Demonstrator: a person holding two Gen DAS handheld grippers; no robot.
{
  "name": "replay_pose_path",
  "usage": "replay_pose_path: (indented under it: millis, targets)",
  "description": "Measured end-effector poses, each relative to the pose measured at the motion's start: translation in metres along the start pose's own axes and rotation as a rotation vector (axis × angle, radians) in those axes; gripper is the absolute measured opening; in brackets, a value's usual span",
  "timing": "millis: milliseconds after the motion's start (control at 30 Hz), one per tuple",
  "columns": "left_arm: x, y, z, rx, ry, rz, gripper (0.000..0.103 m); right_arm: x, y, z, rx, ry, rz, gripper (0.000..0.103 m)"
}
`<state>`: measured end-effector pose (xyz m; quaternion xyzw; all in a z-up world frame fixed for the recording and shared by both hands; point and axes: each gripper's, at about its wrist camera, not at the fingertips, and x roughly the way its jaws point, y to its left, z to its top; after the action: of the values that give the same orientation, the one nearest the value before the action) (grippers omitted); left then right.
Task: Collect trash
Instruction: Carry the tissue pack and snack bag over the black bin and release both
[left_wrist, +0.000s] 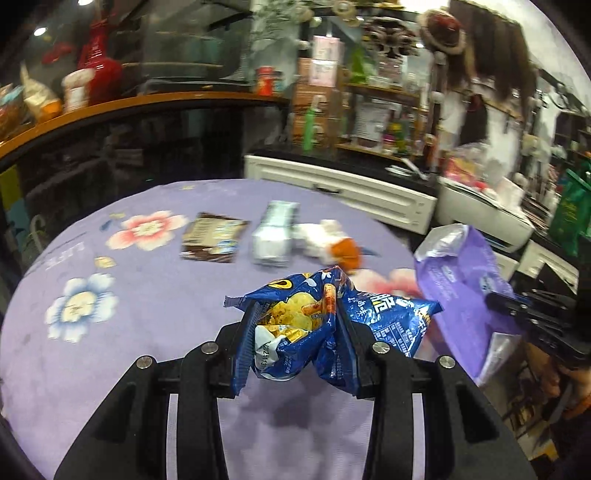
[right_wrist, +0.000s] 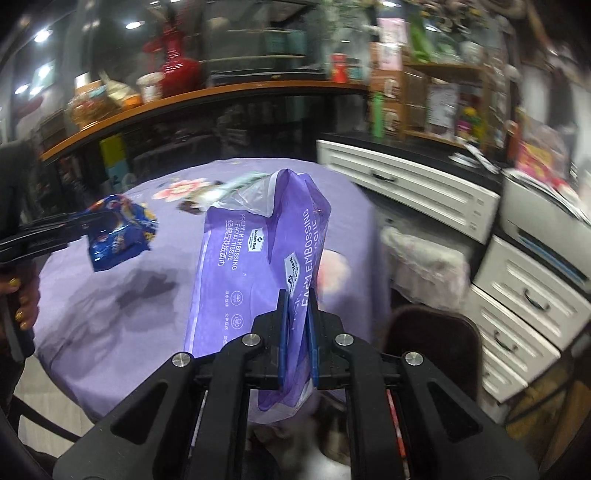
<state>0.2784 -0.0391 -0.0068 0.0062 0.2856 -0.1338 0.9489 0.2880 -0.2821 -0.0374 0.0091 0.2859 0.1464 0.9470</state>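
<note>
My left gripper (left_wrist: 295, 314) is shut on a crumpled blue chip bag (left_wrist: 317, 314), held above the purple flowered tablecloth (left_wrist: 129, 332). My right gripper (right_wrist: 297, 299) is shut on an empty purple facial tissue wrapper (right_wrist: 255, 251), which hangs upright over the table's right edge. In the right wrist view the chip bag (right_wrist: 118, 232) and the left gripper (right_wrist: 88, 229) show at the left. In the left wrist view the tissue wrapper (left_wrist: 458, 280) and the right gripper (left_wrist: 495, 302) show at the right. On the cloth lie a brown snack packet (left_wrist: 212, 238), a silvery pale-blue wrapper (left_wrist: 275, 236) and a white and orange wad (left_wrist: 332, 240).
White drawer cabinets (right_wrist: 413, 188) stand to the right of the table. A wooden counter (left_wrist: 147, 101) with a red vase (left_wrist: 98, 70) and jars runs behind it. A dark chair back (right_wrist: 432, 332) and a pale plastic bag (right_wrist: 424, 266) sit between table and drawers.
</note>
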Motion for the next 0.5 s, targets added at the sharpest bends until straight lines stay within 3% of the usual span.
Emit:
replay_pose_path:
  millis: [267, 500]
  targets:
    - [0.02, -0.079, 0.004, 0.097, 0.007, -0.134, 0.039, -0.013, -0.082, -0.034, 0.136, 0.021, -0.17, 0.01]
    - [0.041, -0.14, -0.002, 0.167, 0.042, -0.235, 0.039, 0.014, -0.132, -0.078, 0.223, 0.137, -0.273, 0.01]
